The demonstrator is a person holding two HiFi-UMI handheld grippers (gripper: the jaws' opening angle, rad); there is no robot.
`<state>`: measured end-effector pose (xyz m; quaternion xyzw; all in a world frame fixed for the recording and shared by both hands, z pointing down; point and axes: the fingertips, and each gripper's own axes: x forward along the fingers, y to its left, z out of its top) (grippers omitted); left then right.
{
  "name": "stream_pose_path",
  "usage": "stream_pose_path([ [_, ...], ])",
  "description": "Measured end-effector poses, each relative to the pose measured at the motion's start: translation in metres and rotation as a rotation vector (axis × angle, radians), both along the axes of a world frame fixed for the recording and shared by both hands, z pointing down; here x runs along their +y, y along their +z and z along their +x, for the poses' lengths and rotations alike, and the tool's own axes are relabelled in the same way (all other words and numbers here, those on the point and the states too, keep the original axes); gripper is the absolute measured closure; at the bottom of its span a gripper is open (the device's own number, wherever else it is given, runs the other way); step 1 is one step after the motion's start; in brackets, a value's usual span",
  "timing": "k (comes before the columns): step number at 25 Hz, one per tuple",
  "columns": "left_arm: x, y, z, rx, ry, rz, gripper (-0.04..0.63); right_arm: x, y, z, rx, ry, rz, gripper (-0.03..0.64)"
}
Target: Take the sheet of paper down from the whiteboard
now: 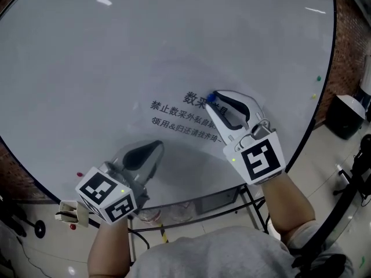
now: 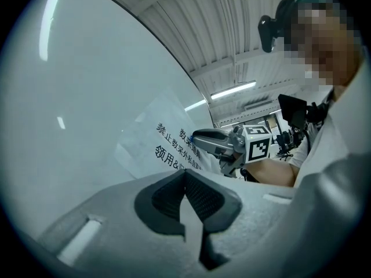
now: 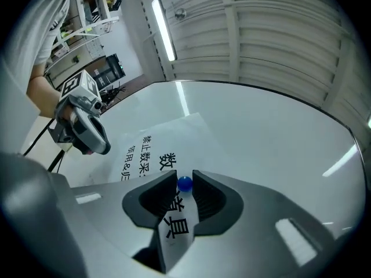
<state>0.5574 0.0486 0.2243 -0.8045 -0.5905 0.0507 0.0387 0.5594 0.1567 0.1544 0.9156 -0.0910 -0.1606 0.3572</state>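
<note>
Beyond right tongs [image 3: 184, 179], paper [image 3: 177, 135] on whiteboard [image 3: 261, 143].

Sheet [image 1: 168, 116]: right end of print hidden behind right gripper [image 1: 211, 99]; sheet edges too faint to trace. Magnet [image 3: 185, 183] between its tips, contact not resolvable. Items [image 1: 174, 212] below left gripper [image 1: 155, 147]: too blurred to identify.

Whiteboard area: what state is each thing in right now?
paper: up on the whiteboard, pinned by the magnet.
magnet: on the paper, between the tips of the right hand-held gripper.
right hand-held gripper: jaws apart around the magnet.
left hand-held gripper: jaws together, holding nothing.
</note>
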Motion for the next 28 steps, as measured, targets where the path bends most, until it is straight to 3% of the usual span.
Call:
stream_pose_path([
  [17,-0.045,-0.005,0.029,0.021,-0.166,0.001,0.561,0.001,0.000,0.001,0.020,0.013,-0.013,0.537],
  [22,-0.059,-0.020,0.036,0.059,-0.230,-0.012,0.529,0.002,0.000,0.002,0.016,0.014,-0.015,0.532],
  [28,-0.053,-0.027,0.039,0.047,-0.215,-0.009,0.518,0.002,-0.001,0.001,0.024,0.012,0.000,0.532],
])
